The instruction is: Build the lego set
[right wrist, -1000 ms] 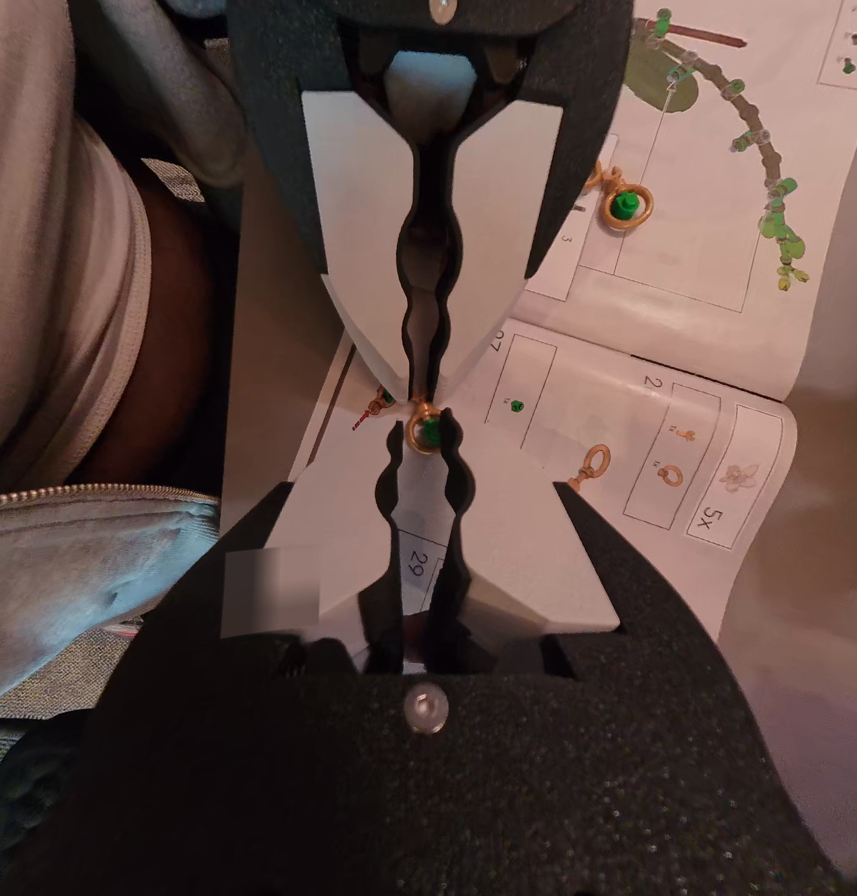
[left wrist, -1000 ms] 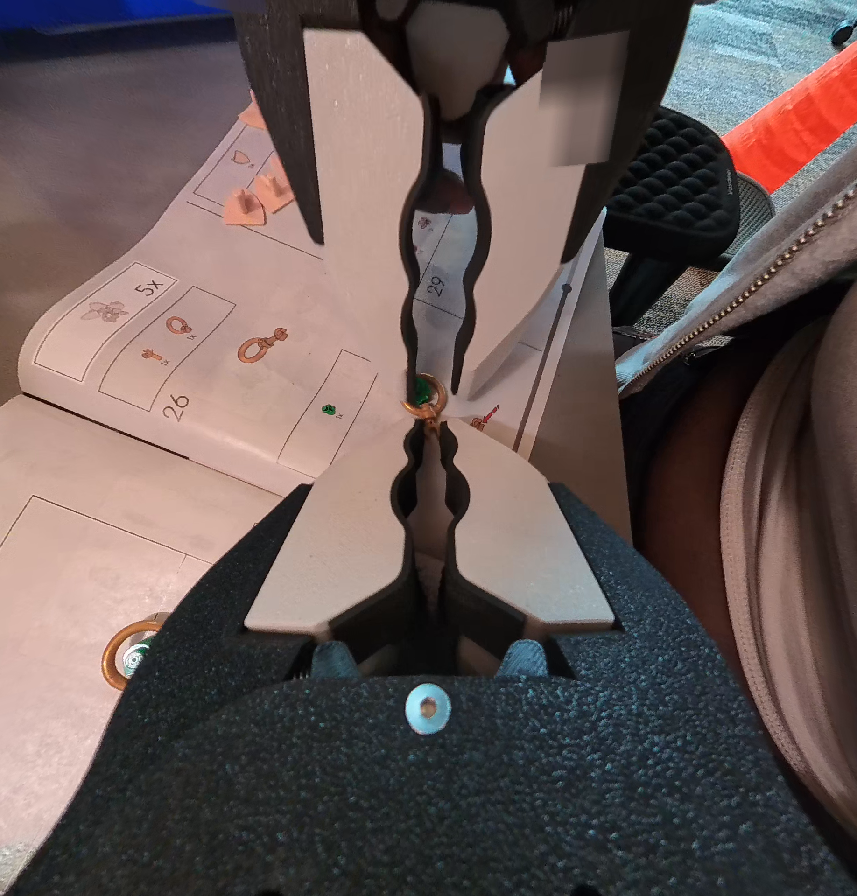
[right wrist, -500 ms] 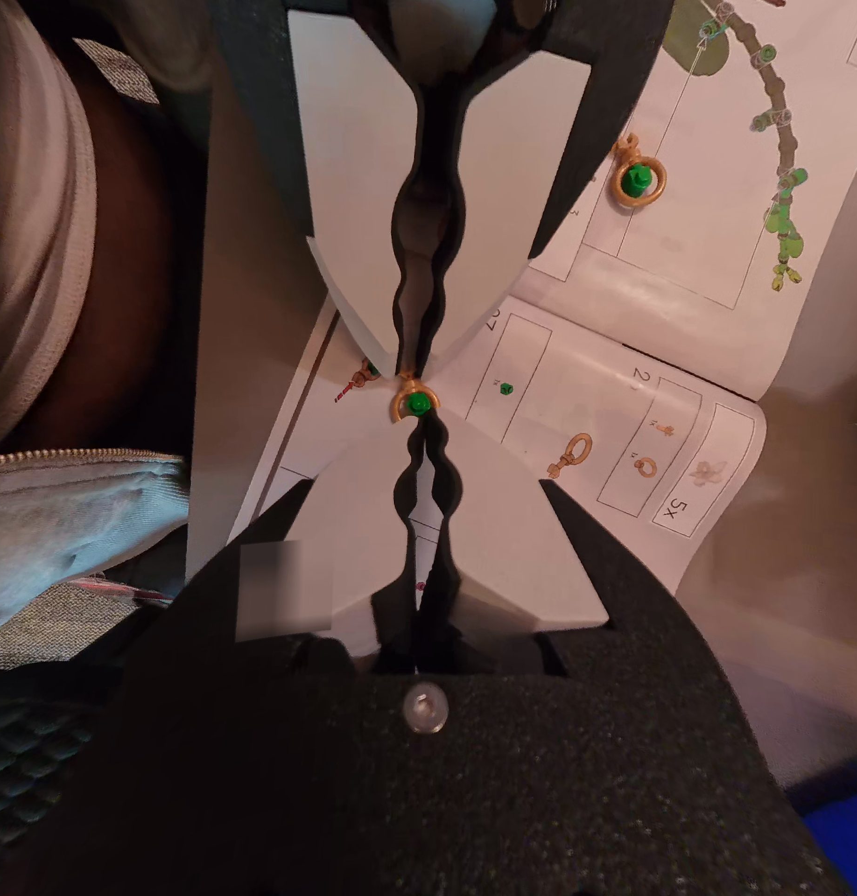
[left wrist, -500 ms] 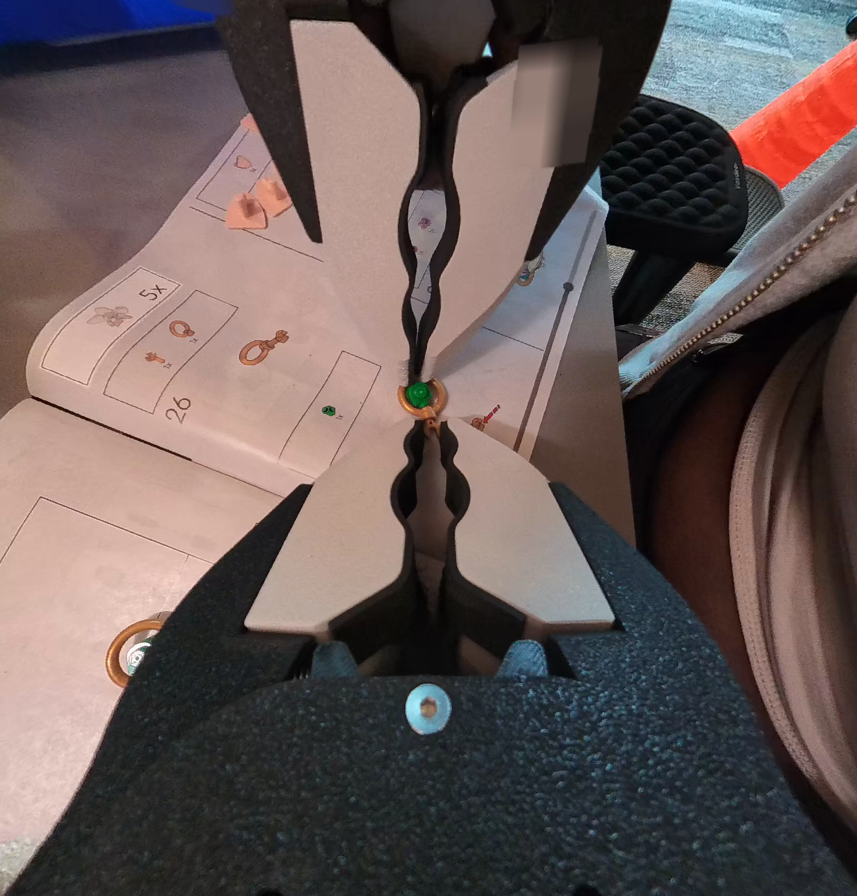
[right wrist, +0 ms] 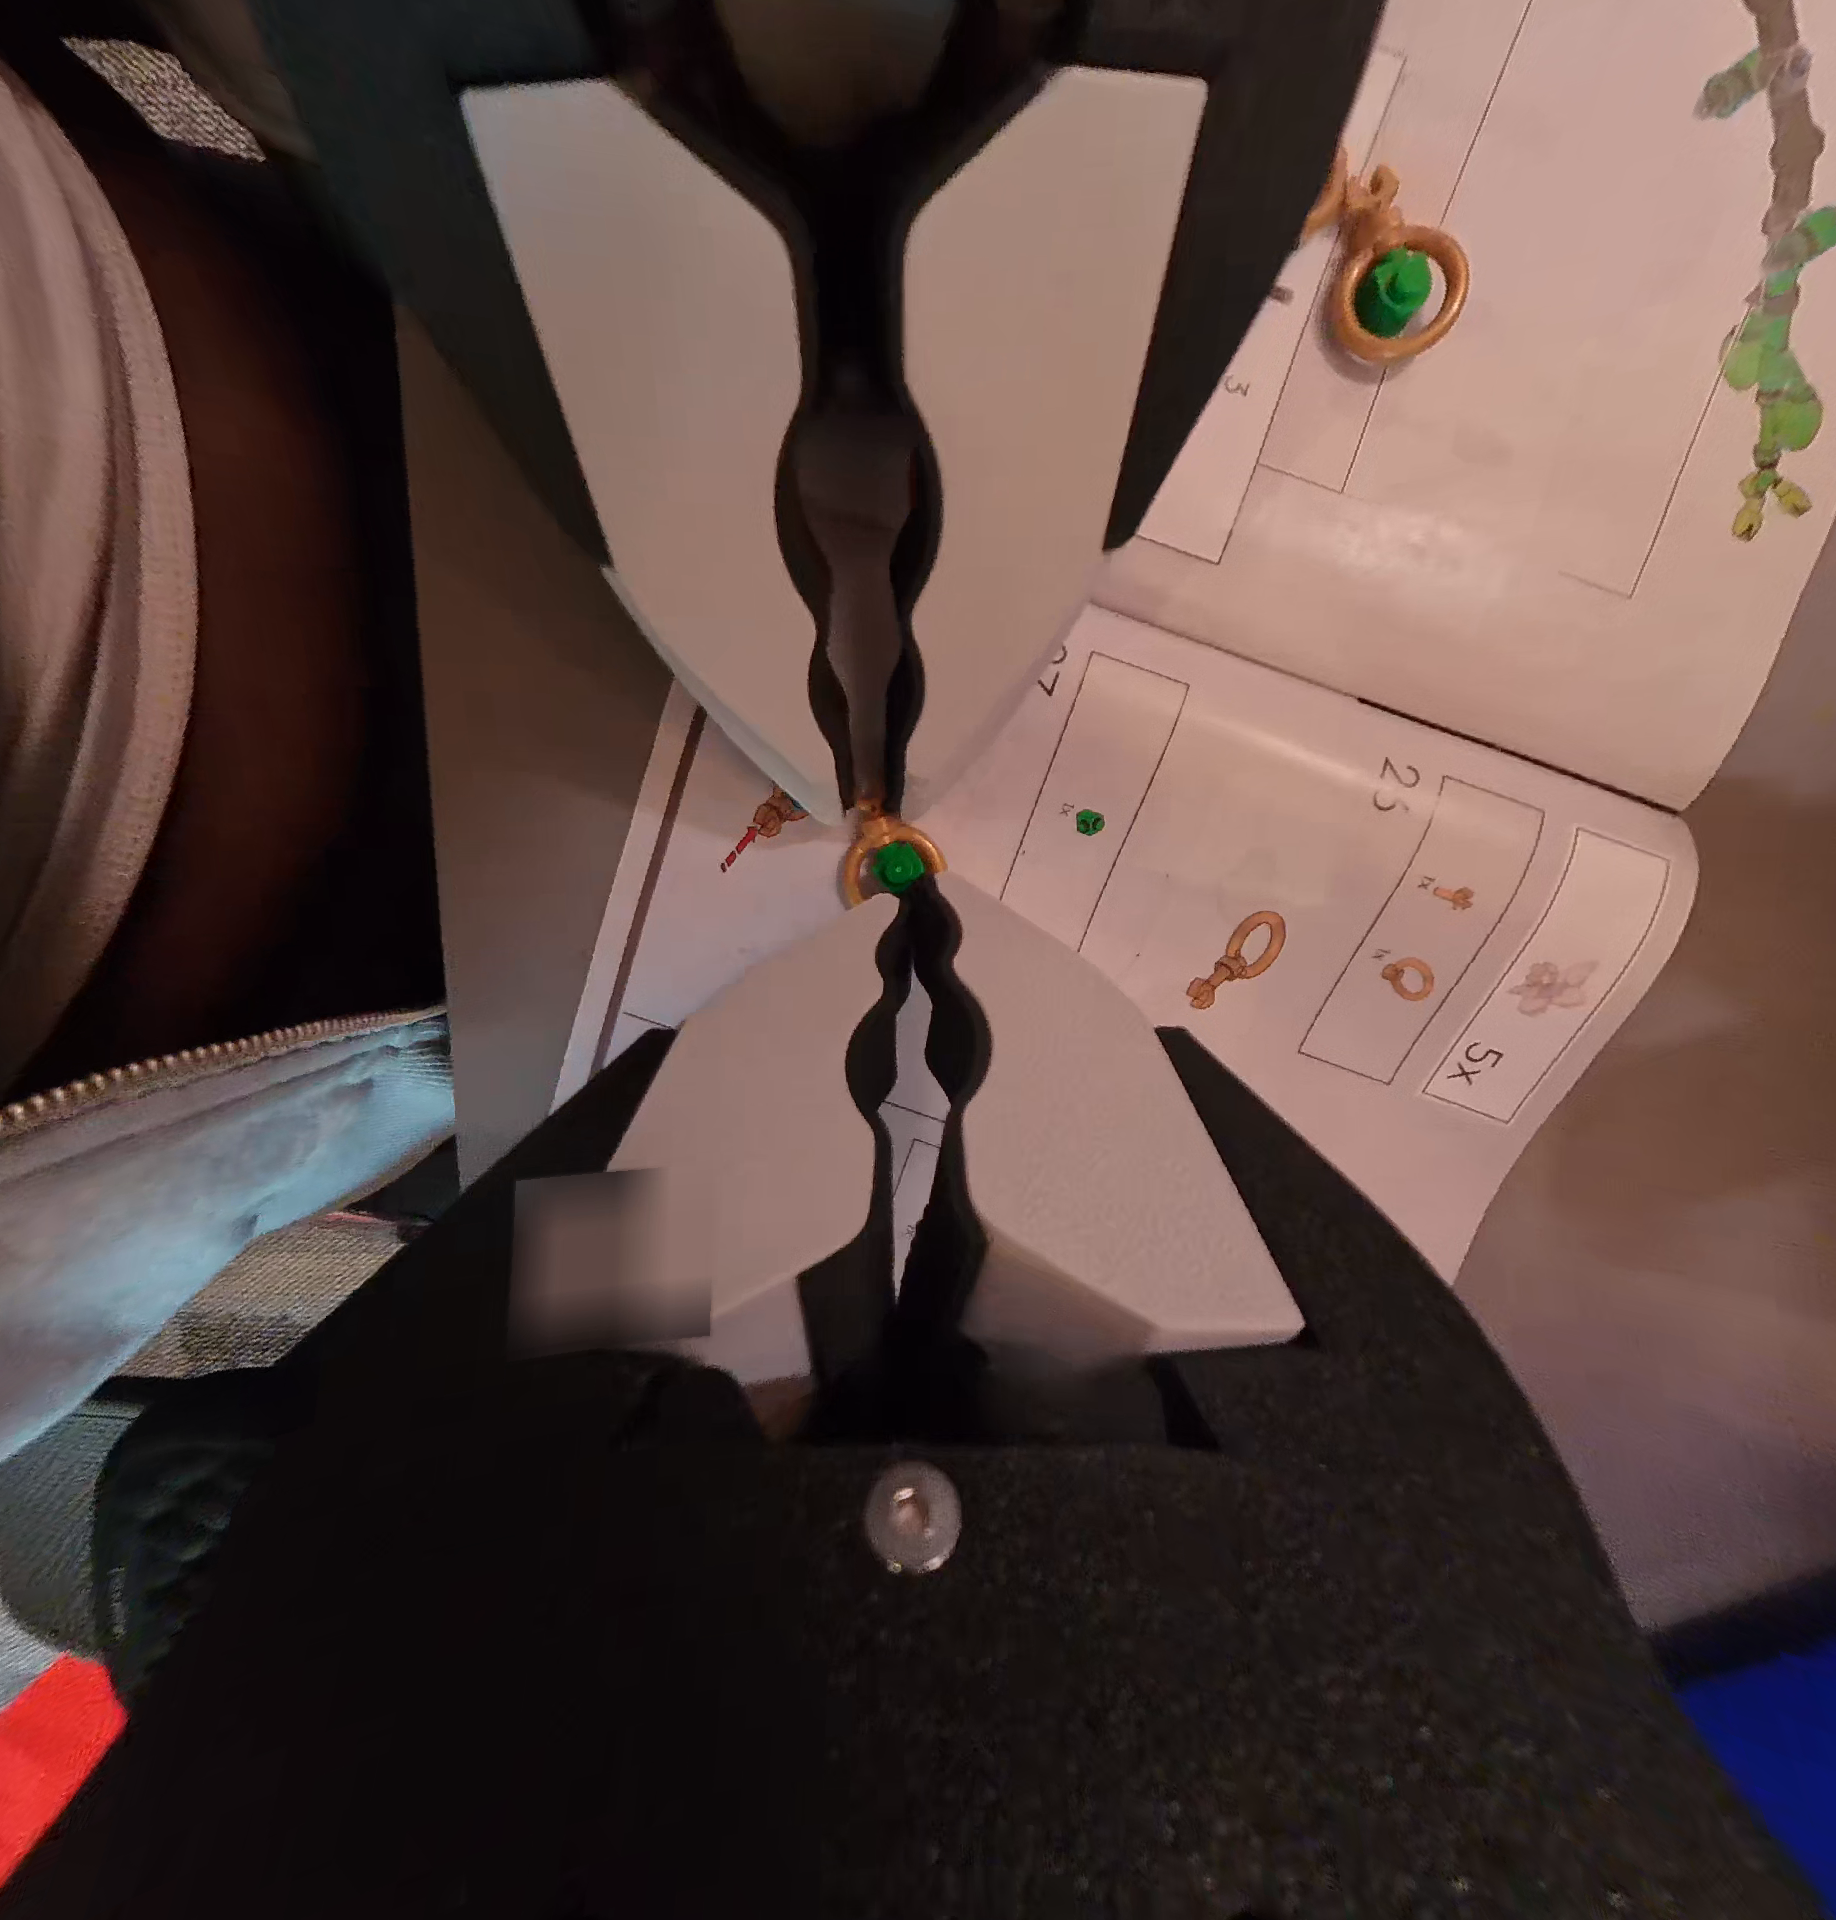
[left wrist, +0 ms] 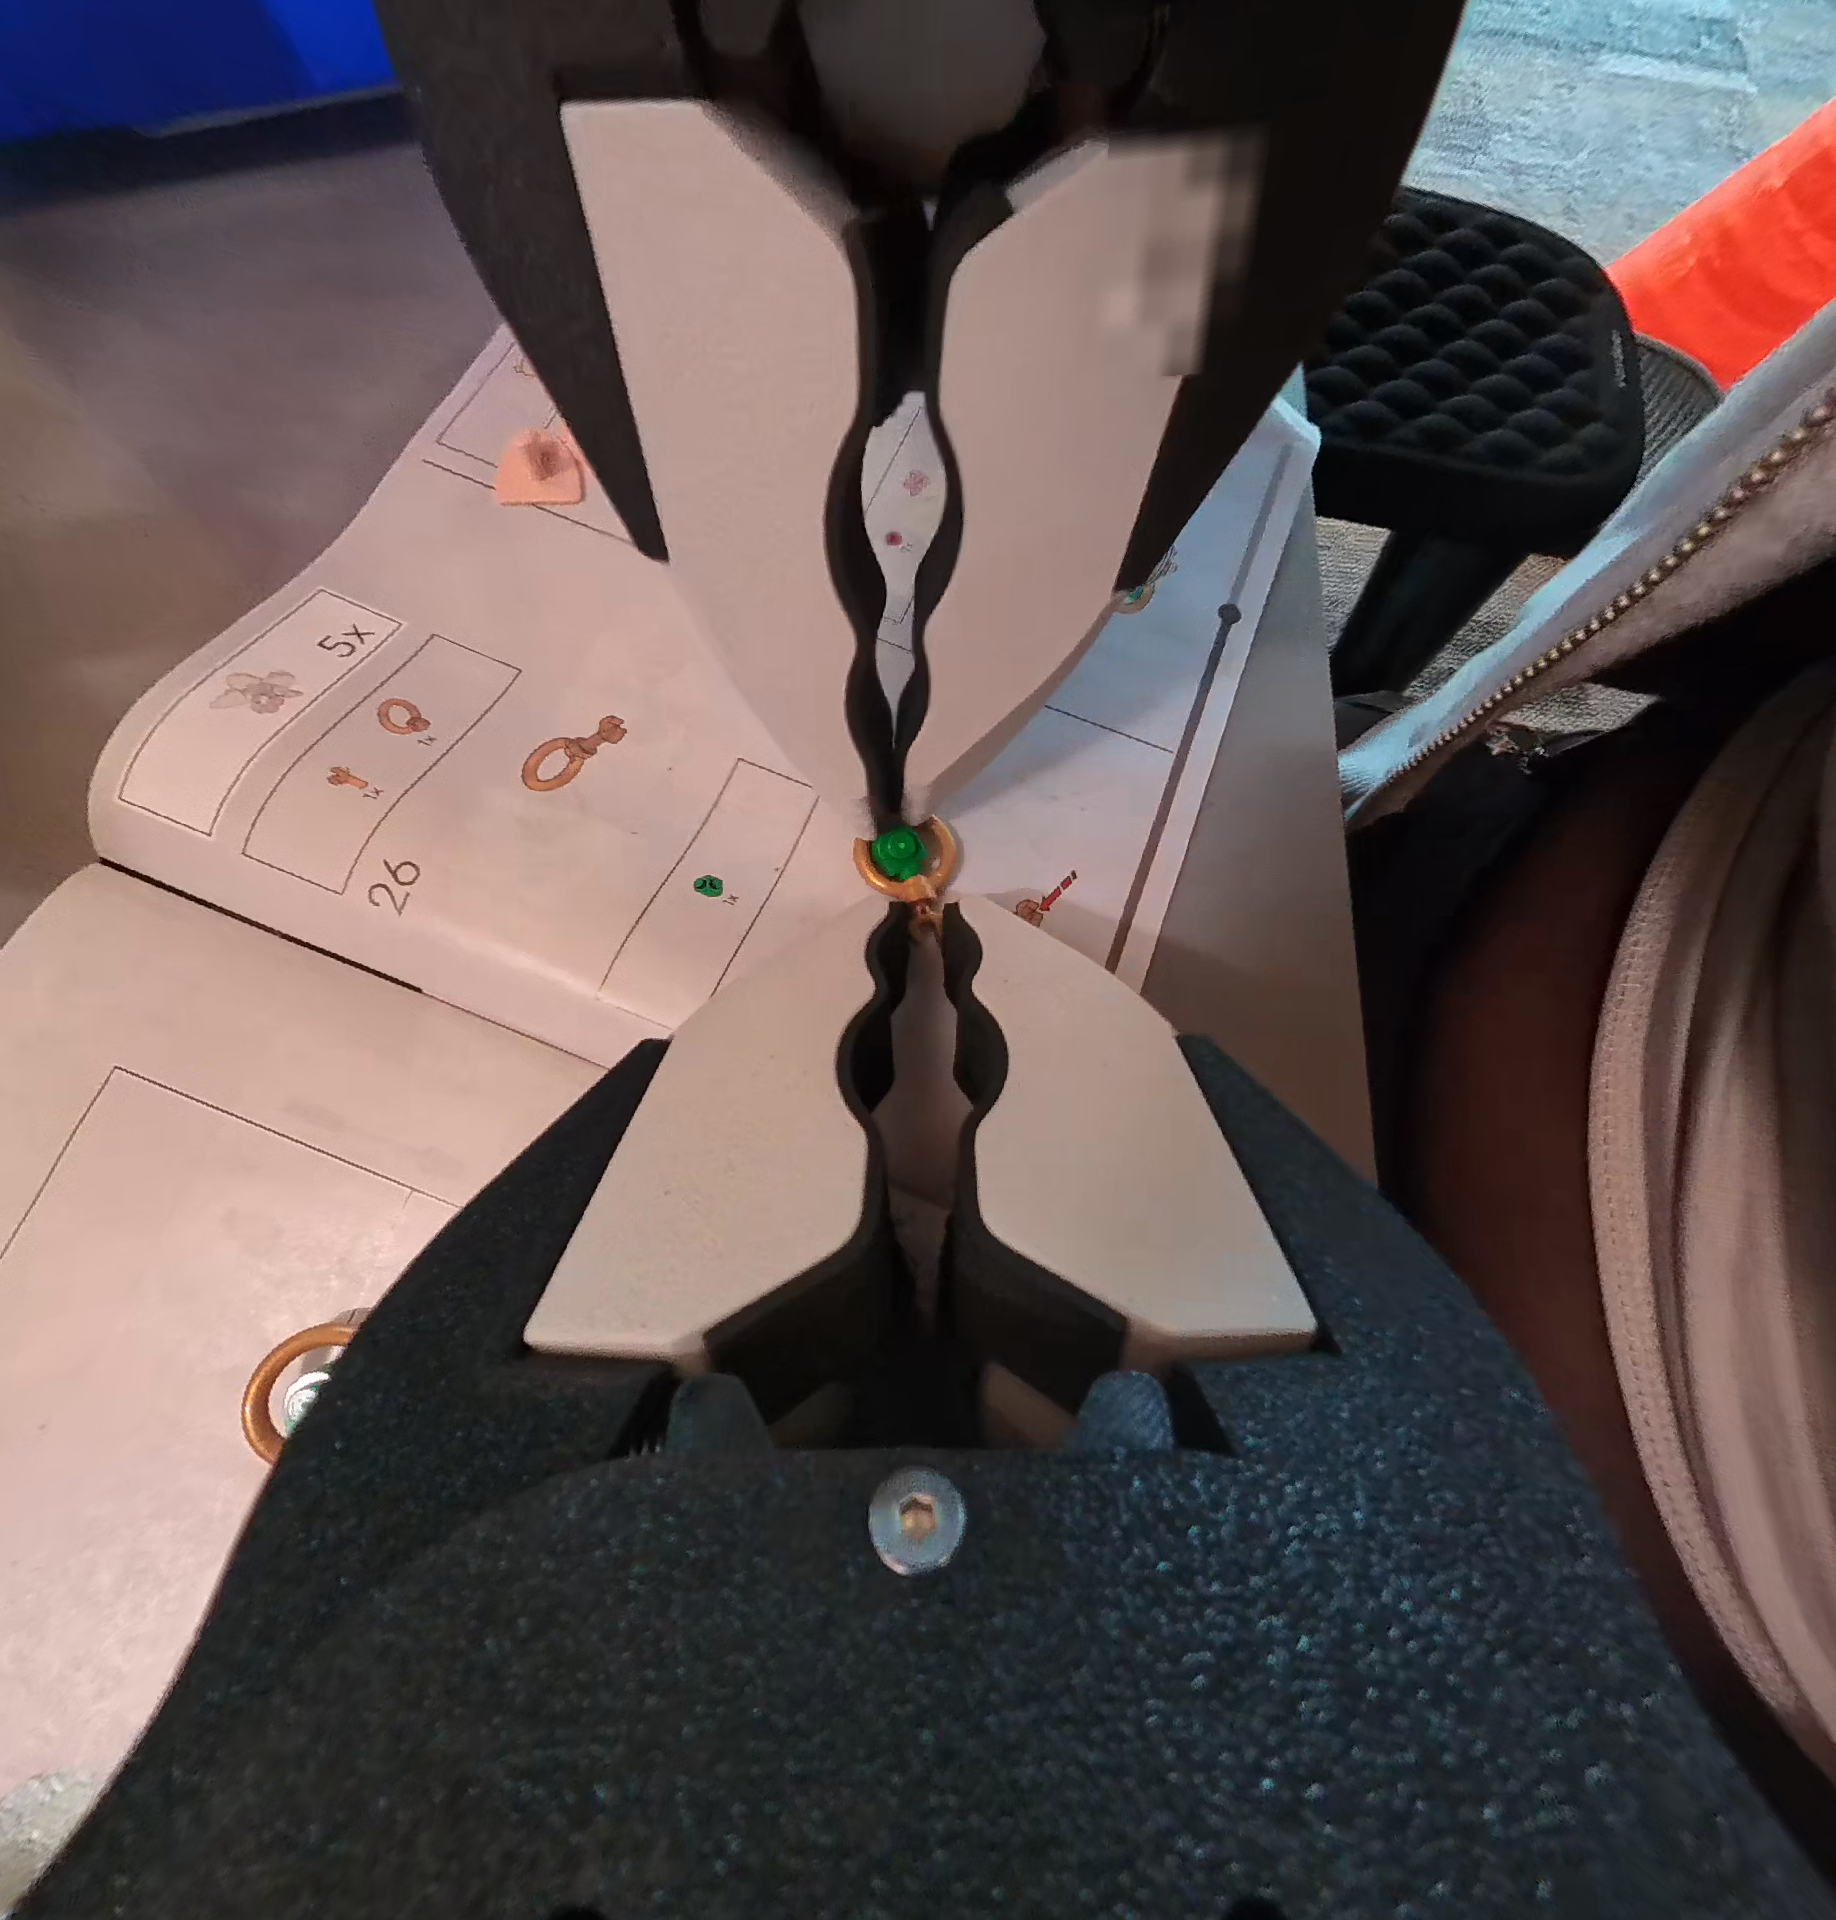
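Observation:
A small gold ring (left wrist: 945, 847) with a short stem is held over the open instruction booklet (left wrist: 457, 831). My left gripper (left wrist: 922, 920) is shut on the ring's stem. A green stud (left wrist: 898, 852) sits inside the ring. My right gripper (left wrist: 898, 805) comes in from the opposite side, tip to tip with the left, and is shut on the stud. In the right wrist view the right gripper (right wrist: 909, 899) pinches the green stud (right wrist: 896, 865) inside the gold ring (right wrist: 854, 868), and the left gripper (right wrist: 872, 795) holds the stem from above.
A second gold ring with a green stud (right wrist: 1397, 286) lies on the booklet (right wrist: 1257, 831); it also shows in the left wrist view (left wrist: 285, 1392). A pink petal piece (left wrist: 540, 468) lies on the far page. A person's torso (left wrist: 1724, 1143) and a black chair (left wrist: 1465, 416) are close by.
The green stud has moved from the ring's edge into its middle. The ring now faces the left camera more squarely. The right gripper's jaws have drawn closer together.

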